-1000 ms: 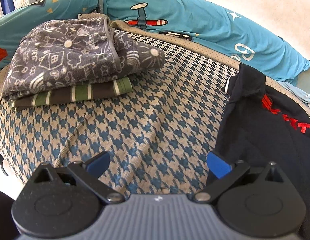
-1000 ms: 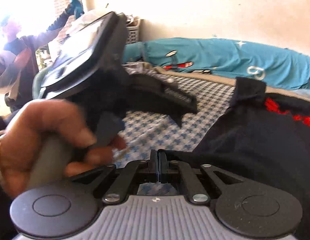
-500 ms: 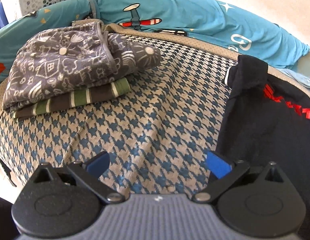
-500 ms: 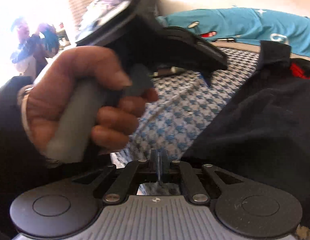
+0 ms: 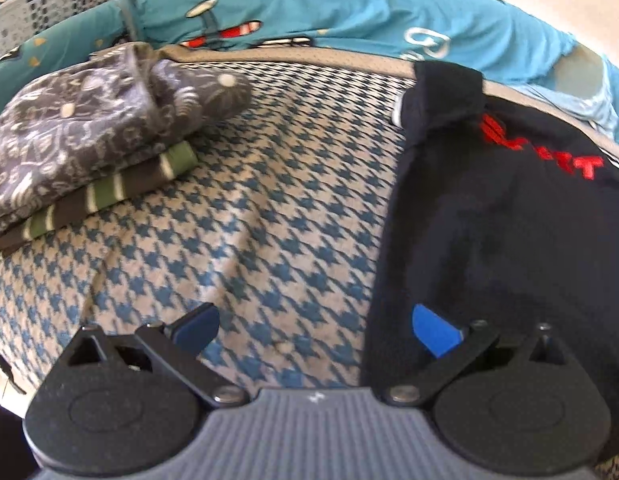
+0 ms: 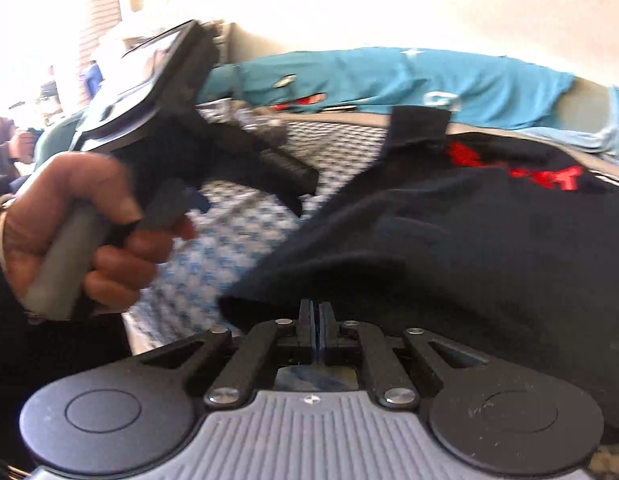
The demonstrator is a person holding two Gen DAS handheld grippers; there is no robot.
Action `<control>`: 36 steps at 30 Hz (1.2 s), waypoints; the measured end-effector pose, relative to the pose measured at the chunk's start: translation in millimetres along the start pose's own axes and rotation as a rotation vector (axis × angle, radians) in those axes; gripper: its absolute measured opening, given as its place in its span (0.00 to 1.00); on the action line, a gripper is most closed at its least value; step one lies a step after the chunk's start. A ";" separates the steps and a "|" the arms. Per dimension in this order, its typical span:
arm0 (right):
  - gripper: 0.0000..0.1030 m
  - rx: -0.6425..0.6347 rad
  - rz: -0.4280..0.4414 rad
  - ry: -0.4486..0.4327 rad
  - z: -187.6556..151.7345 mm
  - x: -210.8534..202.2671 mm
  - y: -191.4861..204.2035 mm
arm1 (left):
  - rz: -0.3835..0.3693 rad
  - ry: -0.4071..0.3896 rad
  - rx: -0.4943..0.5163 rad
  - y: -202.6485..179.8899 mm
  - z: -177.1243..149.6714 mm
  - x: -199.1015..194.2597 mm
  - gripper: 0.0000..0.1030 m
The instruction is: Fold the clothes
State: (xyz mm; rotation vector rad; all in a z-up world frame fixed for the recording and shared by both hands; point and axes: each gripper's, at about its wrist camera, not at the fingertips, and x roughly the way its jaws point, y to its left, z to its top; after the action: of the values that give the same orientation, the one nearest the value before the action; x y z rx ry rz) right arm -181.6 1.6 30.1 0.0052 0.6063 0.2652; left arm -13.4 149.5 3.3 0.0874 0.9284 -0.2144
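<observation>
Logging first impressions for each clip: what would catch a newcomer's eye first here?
The black garment with red lettering sprawls over the right side of the houndstooth bed cover; the right gripper is shut on its near edge, the left gripper open beside it. At far left sits a stack of folded clothes, with a teal airplane-print sheet behind.

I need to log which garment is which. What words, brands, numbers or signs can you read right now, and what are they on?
Red lettering on the black garment: too blurred and creased to read in both views; only the final "T" can be made out.
White ring-shaped marks on the teal printed fabric behind: not readable as letters.
Folded grey patterned garment and striped one beneath: no text.
Both grippers: no legible label.
</observation>
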 end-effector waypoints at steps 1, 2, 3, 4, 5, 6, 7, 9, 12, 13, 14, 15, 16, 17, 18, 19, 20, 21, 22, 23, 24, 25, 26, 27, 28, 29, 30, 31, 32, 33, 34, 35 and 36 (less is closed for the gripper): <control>0.05 -0.005 -0.025 -0.004 0.7 -3.0 -4.5 | -0.004 -0.001 0.011 -2.6 -0.9 0.3 1.00; 0.05 -0.017 -0.049 -0.005 0.1 -6.4 -7.8 | -0.007 -0.002 0.022 -5.6 -1.7 0.6 1.00; 0.05 -0.029 -0.073 -0.006 -0.5 -9.8 -11.0 | -0.011 -0.002 0.032 -8.6 -2.4 1.0 1.00; 0.05 -0.041 -0.094 -0.004 -1.4 -13.2 -13.5 | -0.018 0.000 0.036 -10.4 -3.0 1.6 1.00; 0.05 -0.054 -0.115 -0.003 -2.4 -16.4 -15.9 | -0.024 0.002 0.040 -12.3 -3.6 2.3 1.00; 0.05 -0.073 -0.137 -0.001 -3.8 -18.9 -17.7 | -0.027 0.006 0.043 -14.4 -4.0 2.9 1.00; 0.05 -0.092 -0.158 0.002 -5.2 -21.2 -19.3 | -0.026 0.009 0.048 -16.3 -4.3 3.9 1.00; 0.05 -0.143 -0.205 0.012 -8.6 -22.9 -20.1 | -0.022 0.013 0.056 -19.2 -4.7 5.8 1.00; 0.05 -0.186 -0.244 0.024 -14.2 -25.7 -23.6 | -0.024 0.023 0.056 -21.5 -5.0 8.9 1.00; 0.06 -0.191 -0.249 0.030 -15.6 -25.7 -24.1 | -0.025 0.026 0.056 -21.8 -5.4 9.8 1.00; 0.06 -0.196 -0.253 0.037 -16.9 -25.7 -24.6 | -0.026 0.030 0.057 -22.1 -5.9 10.5 1.00; 0.08 -0.200 -0.258 0.043 -18.2 -25.6 -25.2 | -0.026 0.032 0.058 -22.2 -6.3 11.3 1.00; 0.11 -0.202 -0.265 0.047 -18.9 -24.9 -26.0 | -0.024 0.033 0.059 -22.0 -6.6 11.9 1.00; 0.12 -0.205 -0.272 0.051 -19.7 -24.2 -26.9 | -0.023 0.035 0.058 -21.9 -6.5 12.6 1.00; 0.13 -0.207 -0.279 0.055 -20.4 -23.5 -27.8 | -0.023 0.038 0.057 -21.7 -6.5 13.5 1.00; 0.14 -0.209 -0.286 0.059 -21.2 -22.7 -28.6 | -0.024 0.041 0.056 -21.6 -6.6 13.9 1.00; 0.15 -0.211 -0.293 0.063 -22.0 -22.0 -29.5 | -0.024 0.043 0.055 -21.6 -6.6 14.4 1.00; 0.16 -0.214 -0.300 0.067 -22.7 -21.3 -30.3 | -0.022 0.043 0.057 -22.0 -6.7 14.8 1.00; 0.16 -0.217 -0.307 0.070 -23.4 -20.6 -31.1 | -0.021 0.044 0.059 -22.3 -6.7 15.1 1.00; 0.17 -0.224 -0.317 0.070 -23.3 -20.3 -31.1 | -0.019 0.044 0.061 -22.8 -6.8 15.3 1.00; 0.17 -0.232 -0.327 0.068 -23.2 -20.0 -31.0 | -0.019 0.045 0.061 -23.2 -6.6 15.5 1.00; 0.17 -0.242 -0.333 0.065 -23.2 -20.1 -30.6 | -0.018 0.046 0.061 -23.2 -6.8 15.5 1.00; 0.18 -0.249 -0.333 0.063 -23.1 -20.2 -30.5 | -0.017 0.046 0.062 -23.4 -6.7 15.7 1.00; 0.18 -0.259 -0.332 0.064 -23.4 -19.9 -30.3 | -0.017 0.046 0.063 -23.6 -6.7 15.9 1.00; 0.18 -0.274 -0.335 0.068 -24.1 -18.7 -29.4 | -0.016 0.046 0.063 -23.8 -6.9 16.0 1.00; 0.18 -0.290 -0.338 0.072 -24.8 -17.5 -28.4 | -0.016 0.045 0.064 -23.8 -6.9 16.0 1.00; 0.19 -0.305 -0.342 0.074 -25.5 -16.4 -27.1 | -0.016 0.045 0.064 -23.7 -7.0 16.1 1.00; 0.19 -0.319 -0.345 0.077 -25.8 -15.0 -26.4 | -0.015 0.045 0.065 -23.7 -7.1 16.3 1.00; 0.20 -0.333 -0.349 0.079 -26.2 -13.6 -25.8 | -0.015 0.045 0.065 -23.9 -6.9 16.4 1.00; 0.22 -0.345 -0.351 0.083 -26.8 -11.8 -25.5 | -0.014 0.045 0.066 -24.0 -6.8 16.5 1.00; 0.23 -0.357 -0.354 0.087 -27.4 -9.9 -25.3 | -0.014 0.045 0.067 -24.2 -6.7 16.6 1.00; 0.24 -0.365 -0.360 0.088 -28.0 -7.9 -25.7 | -0.013 0.045 0.067 -24.3 -6.9 16.8 1.00; 0.24 -0.371 -0.360 0.085 -28.0 -6.5 -26.1 | -0.013 0.045 0.068 -24.3 -7.1 17.0 1.00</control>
State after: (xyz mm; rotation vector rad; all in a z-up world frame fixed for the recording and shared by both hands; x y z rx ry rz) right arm -196.1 -27.2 8.6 -0.4708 0.6233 0.0246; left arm -14.4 124.5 -14.1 0.1499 0.9666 -0.2568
